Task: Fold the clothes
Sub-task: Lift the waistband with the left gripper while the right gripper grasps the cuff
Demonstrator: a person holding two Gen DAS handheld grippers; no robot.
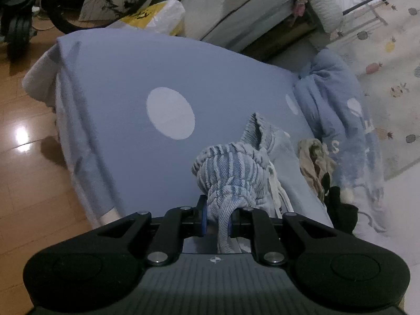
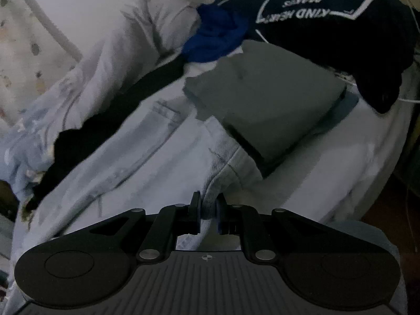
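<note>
pale blue denim garment, bunched at its elastic waistband, is pinched by both hand-held grippers.

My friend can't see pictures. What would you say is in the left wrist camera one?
The black left gripper is shut on the bunched elastic waistband of light blue denim trousers, over a blue bedsheet with big white dots. A crumpled blue blanket lies to the right, and a shiny wooden floor to the left.

Right wrist view: the dark navy garment carries white print, seen upside down. The legible portion reads "KIND HEAR"; the line beside it is blurred. Left wrist view: the crumpled blue blanket shows a white "S"; remaining characters are illegible.
</note>
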